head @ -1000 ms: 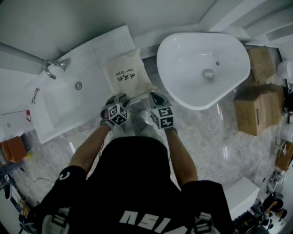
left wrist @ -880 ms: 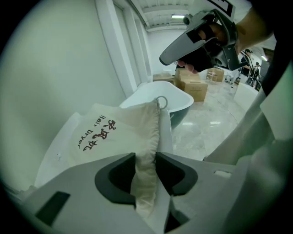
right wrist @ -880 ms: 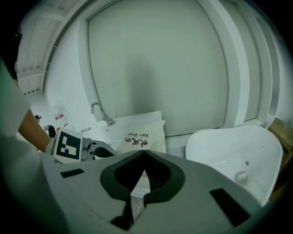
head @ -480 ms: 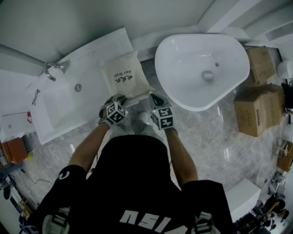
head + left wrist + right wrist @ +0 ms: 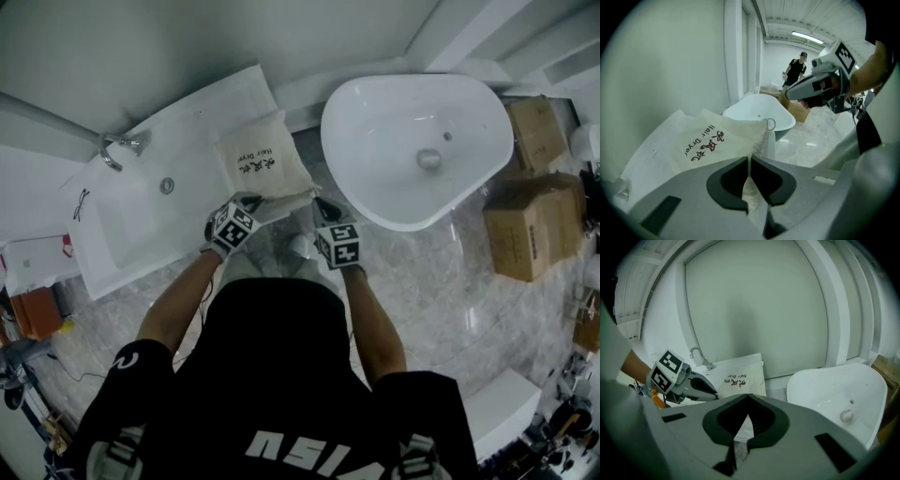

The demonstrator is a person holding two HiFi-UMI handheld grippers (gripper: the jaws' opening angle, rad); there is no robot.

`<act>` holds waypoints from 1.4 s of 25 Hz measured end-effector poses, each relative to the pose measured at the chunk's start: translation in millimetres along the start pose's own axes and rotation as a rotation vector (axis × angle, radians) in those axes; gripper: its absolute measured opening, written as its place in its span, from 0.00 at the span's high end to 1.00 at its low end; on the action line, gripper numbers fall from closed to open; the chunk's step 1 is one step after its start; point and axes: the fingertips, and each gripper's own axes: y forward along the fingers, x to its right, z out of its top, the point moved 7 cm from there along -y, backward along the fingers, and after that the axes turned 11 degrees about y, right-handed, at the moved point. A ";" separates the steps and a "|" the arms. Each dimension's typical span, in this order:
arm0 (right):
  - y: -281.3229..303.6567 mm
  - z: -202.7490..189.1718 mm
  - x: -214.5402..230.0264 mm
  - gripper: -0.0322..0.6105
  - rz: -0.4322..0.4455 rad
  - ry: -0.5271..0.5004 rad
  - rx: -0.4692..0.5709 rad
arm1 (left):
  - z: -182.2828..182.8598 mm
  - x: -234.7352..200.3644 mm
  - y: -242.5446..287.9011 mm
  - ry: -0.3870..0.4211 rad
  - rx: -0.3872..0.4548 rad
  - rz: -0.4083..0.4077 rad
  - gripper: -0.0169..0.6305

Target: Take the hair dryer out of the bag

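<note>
A cream drawstring bag (image 5: 263, 165) printed "Hair Dryer" lies on the rim of the white tub (image 5: 141, 216). The hair dryer is hidden inside it. My left gripper (image 5: 251, 201) is at the bag's near left corner. Its jaws are closing, and in the left gripper view (image 5: 749, 159) they pinch a fold of the bag's cloth (image 5: 751, 187). My right gripper (image 5: 322, 204) holds the bag's mouth at the near right corner. In the right gripper view (image 5: 748, 397) it is shut on cloth. The gathered mouth and its cord ring (image 5: 770, 123) lie between the two grippers.
A large oval white basin (image 5: 417, 141) stands right of the bag. A chrome tap (image 5: 120, 145) sits at the rectangular tub's far left. Cardboard boxes (image 5: 527, 225) stand on the marble floor at the right. A person (image 5: 796, 70) stands far off.
The left gripper's jaws have come together on the bag's near edge, and that hand has risen slightly. The right gripper has stayed shut in place.
</note>
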 end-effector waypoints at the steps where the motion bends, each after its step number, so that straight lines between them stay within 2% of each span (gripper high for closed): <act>1: 1.7 0.3 -3.0 0.96 -0.001 0.004 0.007 | 1.6 -4.6 -4.5 -0.022 0.017 -0.014 0.94; 4: 8.3 -4.4 -16.6 0.96 -0.014 0.032 0.008 | 1.8 -21.5 -19.2 -0.095 0.064 -0.051 0.94; 14: 34.2 -11.7 -68.6 0.96 -0.073 0.125 0.023 | -8.1 -60.4 -46.8 -0.211 0.221 -0.248 0.94; 17: 48.6 -19.5 -82.0 0.96 -0.089 0.153 0.020 | -15.9 -69.3 -53.3 -0.268 0.264 -0.307 0.94; 21: 66.7 -25.5 -104.7 0.95 -0.083 0.209 0.013 | -27.9 -79.4 -58.5 -0.308 0.281 -0.359 0.94; 25: 91.1 -35.6 -121.1 0.95 -0.051 0.312 0.009 | -38.3 -85.9 -56.6 -0.350 0.289 -0.418 0.94; 26: 98.9 -39.2 -124.4 0.94 -0.042 0.342 0.005 | -39.6 -87.6 -56.0 -0.366 0.297 -0.434 0.94; 28: 115.5 -47.3 -131.2 0.84 -0.032 0.393 -0.011 | -41.5 -90.4 -55.3 -0.384 0.307 -0.462 0.94; 30: 130.0 -54.5 -138.5 0.78 -0.029 0.427 -0.032 | -42.8 -91.6 -54.8 -0.376 0.306 -0.483 0.94; 35: 151.5 -59.9 -146.6 0.75 -0.064 0.505 -0.031 | -47.8 -96.2 -54.7 -0.347 0.316 -0.520 0.94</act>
